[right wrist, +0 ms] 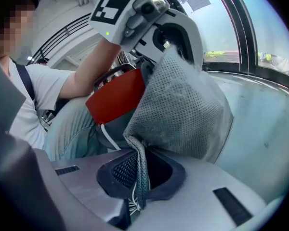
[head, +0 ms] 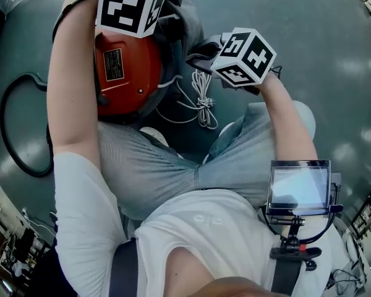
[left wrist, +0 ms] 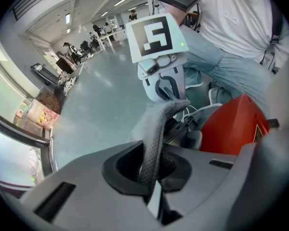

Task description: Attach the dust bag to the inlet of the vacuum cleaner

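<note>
Left gripper (left wrist: 152, 194) clamped on dark edge of grey dust bag (right wrist: 183, 114), right gripper (right wrist: 139, 198) pinching its corner fold. Bag right up against red vacuum cleaner (head: 127, 73); bag contents hidden.

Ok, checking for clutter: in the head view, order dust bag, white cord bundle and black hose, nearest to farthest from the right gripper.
1. Dust bag, pinched in the right gripper.
2. White cord bundle, just lower left of it.
3. Black hose, far left.

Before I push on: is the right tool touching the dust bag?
Touching. Right gripper view: right tool pinches a fold of the grey dust bag.
</note>
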